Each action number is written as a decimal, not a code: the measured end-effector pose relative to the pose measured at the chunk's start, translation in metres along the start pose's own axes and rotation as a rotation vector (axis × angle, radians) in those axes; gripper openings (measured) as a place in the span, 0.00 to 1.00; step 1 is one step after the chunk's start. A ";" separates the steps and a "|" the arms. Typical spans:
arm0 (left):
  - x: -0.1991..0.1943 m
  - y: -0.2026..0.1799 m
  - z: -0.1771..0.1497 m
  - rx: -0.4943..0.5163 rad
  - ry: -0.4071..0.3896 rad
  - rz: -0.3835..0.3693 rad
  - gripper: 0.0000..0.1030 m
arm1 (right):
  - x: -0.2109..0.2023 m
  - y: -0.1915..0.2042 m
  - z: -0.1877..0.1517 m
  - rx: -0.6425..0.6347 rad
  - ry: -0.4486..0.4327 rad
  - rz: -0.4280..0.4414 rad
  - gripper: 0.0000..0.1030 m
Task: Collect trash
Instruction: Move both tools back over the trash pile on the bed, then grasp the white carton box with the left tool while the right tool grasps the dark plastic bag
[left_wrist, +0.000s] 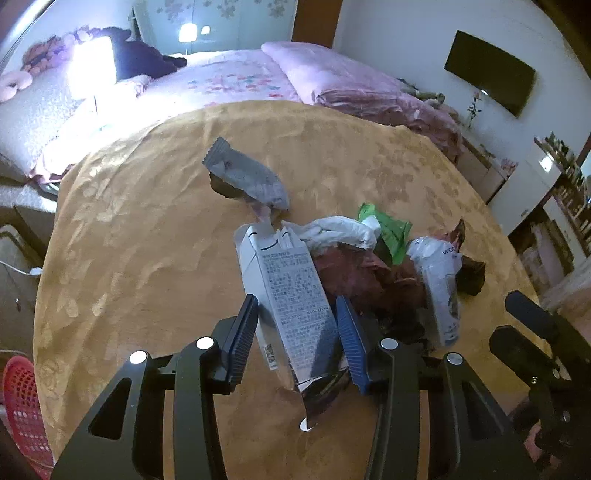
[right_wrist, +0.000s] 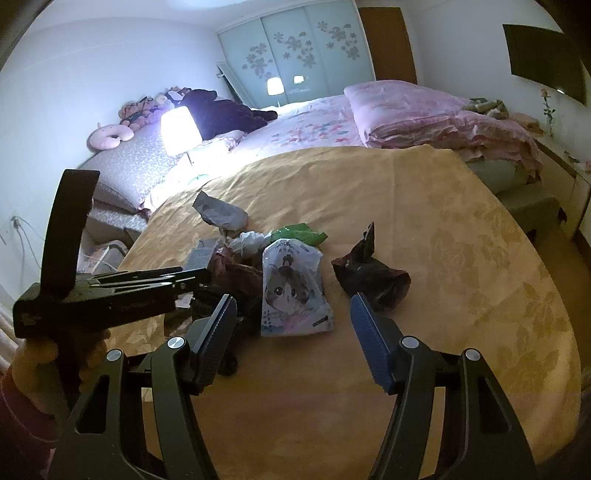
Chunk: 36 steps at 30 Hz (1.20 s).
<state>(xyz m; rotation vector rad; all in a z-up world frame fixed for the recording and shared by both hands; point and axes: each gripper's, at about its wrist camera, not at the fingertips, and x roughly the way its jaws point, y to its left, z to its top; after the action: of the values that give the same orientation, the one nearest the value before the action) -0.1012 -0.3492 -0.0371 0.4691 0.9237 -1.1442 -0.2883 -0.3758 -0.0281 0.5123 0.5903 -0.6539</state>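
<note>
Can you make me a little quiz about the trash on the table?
1. True or false: the left hand-held gripper has its fingers on either side of the white carton.
2. Which packet lies in front of the open right hand-held gripper? A) cat-picture packet B) green wrapper C) grey wrapper
3. Fill in: the trash lies on a ___ tablecloth.

Key: 1 true. 2 A. 3 yellow.

A home bedroom: pink-quilted bed (right_wrist: 406, 110), lit bedside lamp (right_wrist: 180, 129), sliding wardrobe (right_wrist: 295, 48).
</note>
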 end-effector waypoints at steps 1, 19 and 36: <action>-0.001 -0.001 -0.001 0.005 -0.001 0.002 0.41 | 0.000 0.000 0.000 0.000 0.001 0.001 0.60; -0.027 0.025 -0.030 0.025 -0.020 0.030 0.41 | 0.003 0.004 -0.003 -0.011 0.008 0.013 0.60; -0.017 0.030 -0.040 0.015 0.007 0.034 0.33 | 0.006 0.020 -0.006 -0.065 0.021 0.065 0.60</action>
<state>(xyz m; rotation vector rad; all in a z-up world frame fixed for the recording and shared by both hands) -0.0905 -0.2989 -0.0493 0.4999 0.9109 -1.1199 -0.2730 -0.3613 -0.0310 0.4759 0.6101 -0.5666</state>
